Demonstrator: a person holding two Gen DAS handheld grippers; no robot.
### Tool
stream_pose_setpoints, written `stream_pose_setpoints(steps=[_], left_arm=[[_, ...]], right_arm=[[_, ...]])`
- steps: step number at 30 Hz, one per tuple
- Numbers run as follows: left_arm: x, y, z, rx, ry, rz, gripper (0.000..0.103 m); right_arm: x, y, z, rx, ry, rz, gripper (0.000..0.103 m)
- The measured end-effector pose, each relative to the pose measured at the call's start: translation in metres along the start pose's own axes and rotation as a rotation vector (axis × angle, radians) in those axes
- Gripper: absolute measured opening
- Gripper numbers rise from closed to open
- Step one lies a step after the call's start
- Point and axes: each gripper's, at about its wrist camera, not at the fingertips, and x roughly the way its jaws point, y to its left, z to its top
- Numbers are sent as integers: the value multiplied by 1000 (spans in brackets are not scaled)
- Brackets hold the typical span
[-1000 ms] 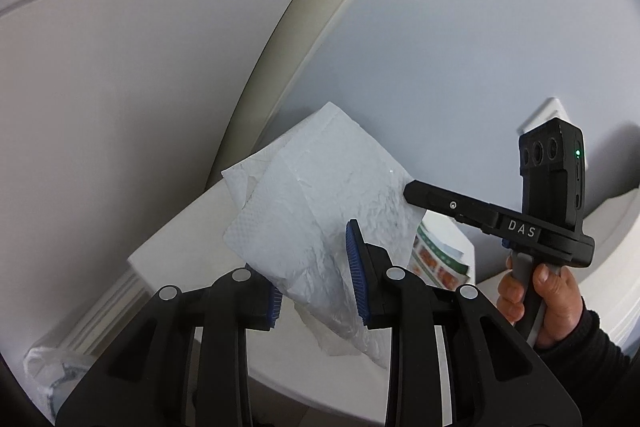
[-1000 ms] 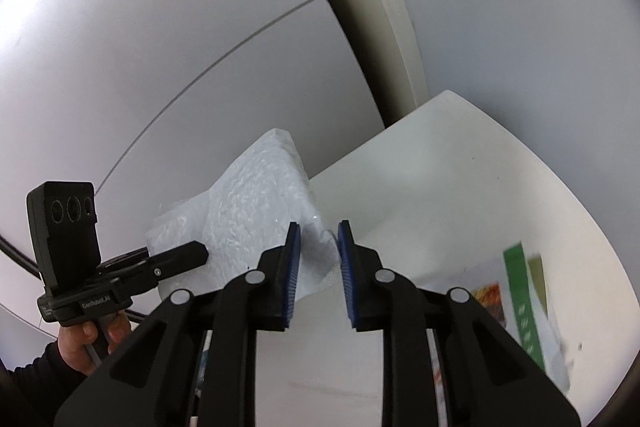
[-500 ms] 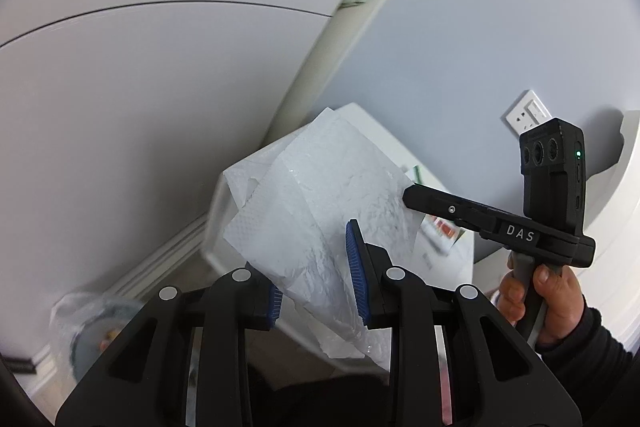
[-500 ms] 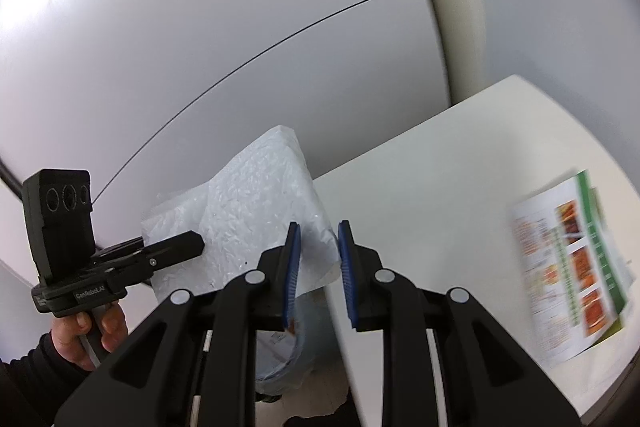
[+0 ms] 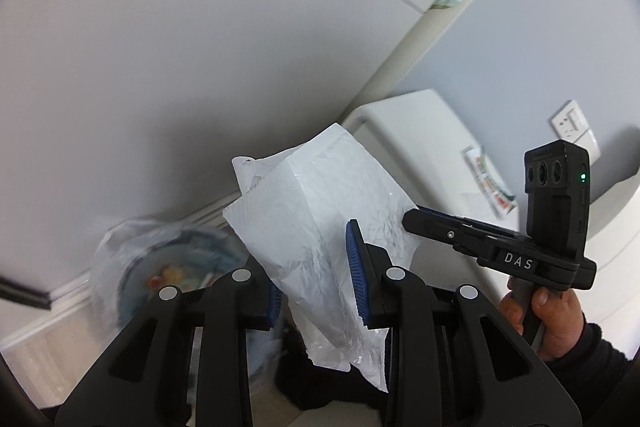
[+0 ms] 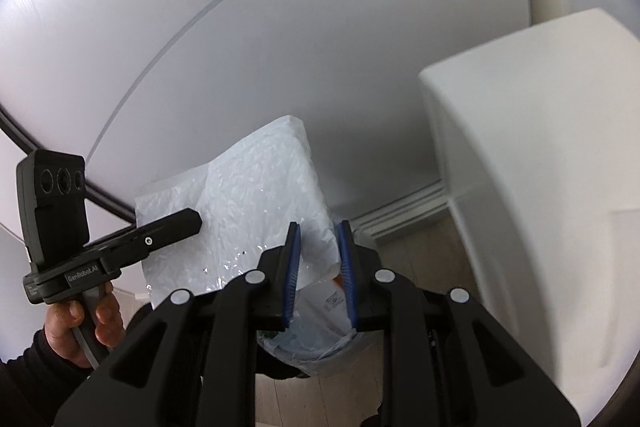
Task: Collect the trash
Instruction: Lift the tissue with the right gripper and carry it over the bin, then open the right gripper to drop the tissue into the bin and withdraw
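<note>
Both grippers pinching white plastic sheet (image 5: 320,227): left gripper (image 5: 316,281), right gripper (image 6: 318,277). Lined bin (image 5: 160,267) below-left of left gripper. Centre sheet over bin opening, then release both together.

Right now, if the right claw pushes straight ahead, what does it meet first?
Only the white wrapper pinched in the right claw lies ahead, and it travels along. Behind it is likely the pale wall; depth is unclear. The lined bin sits below that line.
</note>
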Motion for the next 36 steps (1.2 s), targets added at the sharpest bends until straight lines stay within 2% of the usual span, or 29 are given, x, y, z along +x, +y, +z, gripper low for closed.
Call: stream_pose_setpoints(steps=[4,12,13,19,23,27,36], left_arm=[[9,27,-16,-21,39,37,26],[39,75,-43,-90,121,68,26],[41,80,-47,-94,128,69,26],[70,116,-63,-152,185,77,26],[89,140,-72,-171,230,92,26],[105,161,-81,-198,272,107,26],[131,188,-98,-222,339,150,27]], right_arm=[[42,-1,0,-3,64,-7,20],[118,-11,-24,19,200,-5,20],[121,-6,-40,21,218,-7,20],[163,-15,-48,18,297,-23,20],[179,-2,-61,-3,343,-38,20],[217,-1,-67,-23,405,-53,20],[239,12,-81,-58,476,-74,20]])
